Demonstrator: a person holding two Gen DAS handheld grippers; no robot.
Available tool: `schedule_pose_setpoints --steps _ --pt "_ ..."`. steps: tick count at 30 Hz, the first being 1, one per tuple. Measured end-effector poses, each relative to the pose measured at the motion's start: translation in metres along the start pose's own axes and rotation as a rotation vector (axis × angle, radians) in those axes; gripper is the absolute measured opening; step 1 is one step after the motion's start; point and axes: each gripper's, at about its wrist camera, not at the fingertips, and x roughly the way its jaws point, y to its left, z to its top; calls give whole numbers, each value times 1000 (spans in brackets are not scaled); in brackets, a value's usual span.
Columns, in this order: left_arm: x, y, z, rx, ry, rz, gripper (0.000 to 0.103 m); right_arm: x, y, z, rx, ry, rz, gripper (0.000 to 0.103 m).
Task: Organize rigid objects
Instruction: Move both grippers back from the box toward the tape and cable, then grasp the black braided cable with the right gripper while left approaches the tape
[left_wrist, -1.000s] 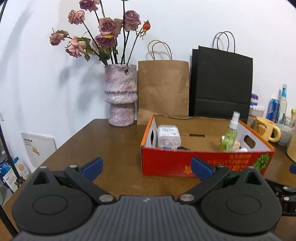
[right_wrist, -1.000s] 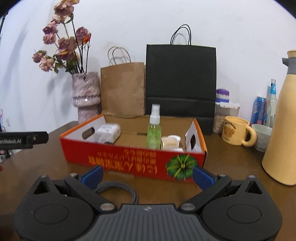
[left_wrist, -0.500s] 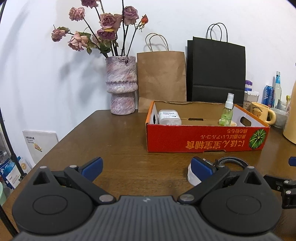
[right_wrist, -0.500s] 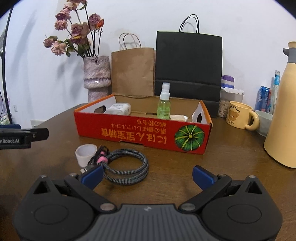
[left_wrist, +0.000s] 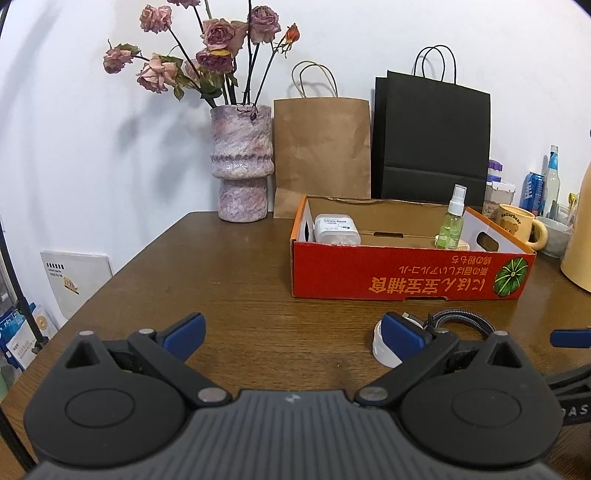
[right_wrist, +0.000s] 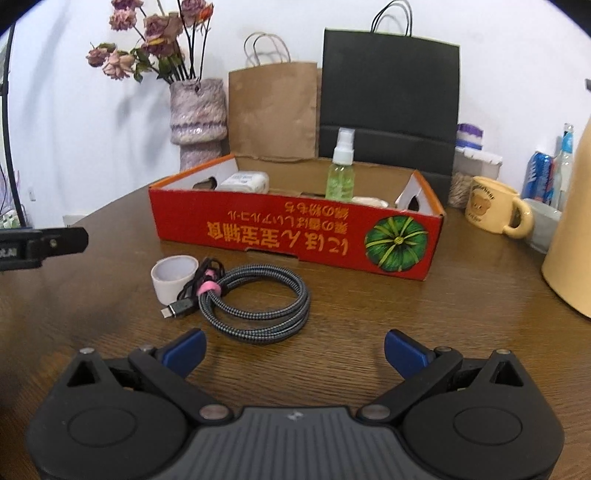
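Observation:
A red cardboard box (right_wrist: 295, 236) (left_wrist: 406, 273) stands on the wooden table and holds a white charger block (left_wrist: 336, 229) (right_wrist: 243, 182), a green spray bottle (right_wrist: 340, 177) (left_wrist: 453, 221) and a pale round item (right_wrist: 369, 201). In front of the box lie a small white cup (right_wrist: 173, 273) (left_wrist: 380, 349) and a coiled braided cable (right_wrist: 258, 299) (left_wrist: 461, 319) with a pink tie. My right gripper (right_wrist: 293, 349) stands open just behind the cable, empty. My left gripper (left_wrist: 291, 332) is open too, its right finger in front of the cup.
At the back stand a vase of dried roses (left_wrist: 242, 162), a brown paper bag (left_wrist: 321, 147) and a black paper bag (left_wrist: 432, 136). To the right are a yellow bear mug (right_wrist: 491, 210), a grey cup, cans, bottles and a tall cream jug (right_wrist: 569, 236).
Both grippers have pulled back from the box toward the near table edge. The white cup and coiled cable have come into view in front of the box.

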Motion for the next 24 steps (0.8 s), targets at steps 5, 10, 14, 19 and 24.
schedule_pose_setpoints --steps 5,10,14,19,24 --pt "1 6 2 -16 0 15 103 14 3 11 8 3 15 103" --pt "4 15 4 -39 8 34 103 34 5 25 42 17 32 103" --pt "7 24 7 -66 10 62 103 49 14 35 34 32 51 103" --pt "15 36 8 -103 37 87 103 67 24 41 13 71 49 103" --pt "19 45 9 -133 57 103 103 81 31 40 1 102 45 103"
